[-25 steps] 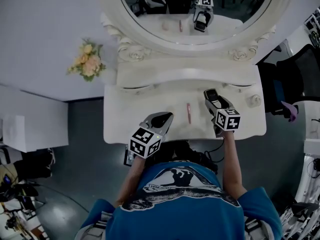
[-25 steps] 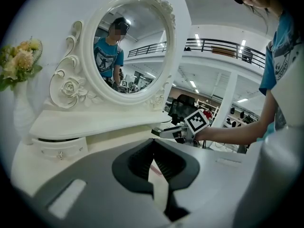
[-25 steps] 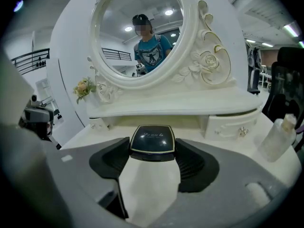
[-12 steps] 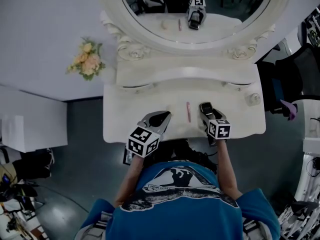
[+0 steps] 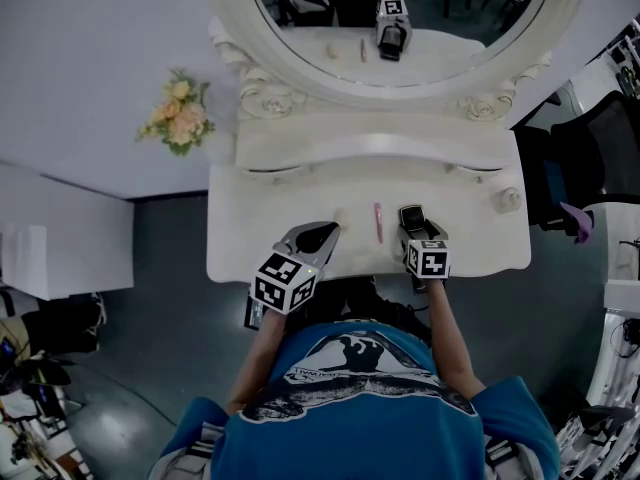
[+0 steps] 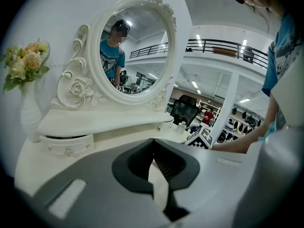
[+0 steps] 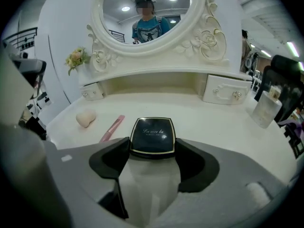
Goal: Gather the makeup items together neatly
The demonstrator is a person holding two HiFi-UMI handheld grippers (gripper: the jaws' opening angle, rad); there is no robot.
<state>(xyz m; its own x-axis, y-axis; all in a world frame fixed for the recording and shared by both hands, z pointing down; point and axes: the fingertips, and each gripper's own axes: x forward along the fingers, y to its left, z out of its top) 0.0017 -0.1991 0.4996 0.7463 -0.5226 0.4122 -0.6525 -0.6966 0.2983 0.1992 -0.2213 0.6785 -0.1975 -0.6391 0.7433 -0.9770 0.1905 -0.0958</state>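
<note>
White carved vanity table [image 5: 480, 248] carries everything. My right gripper [image 7: 152, 148] clamps the black square compact case [image 7: 153, 134] low over its front, near the slim pink lip pencil [image 7: 112, 127]. My left gripper [image 6: 152, 144] is closed and empty. A careless release may set the pencil rolling.

Black square compact [image 7: 152, 136], gold-edged, closed, lid up, gripped between the right gripper [image 7: 153, 151] jaws, slim pink makeup stick [image 7: 112, 128] lying flat just left of it, beige teardrop makeup sponge [image 7: 86, 118] farther left, near the stick but apart
</note>
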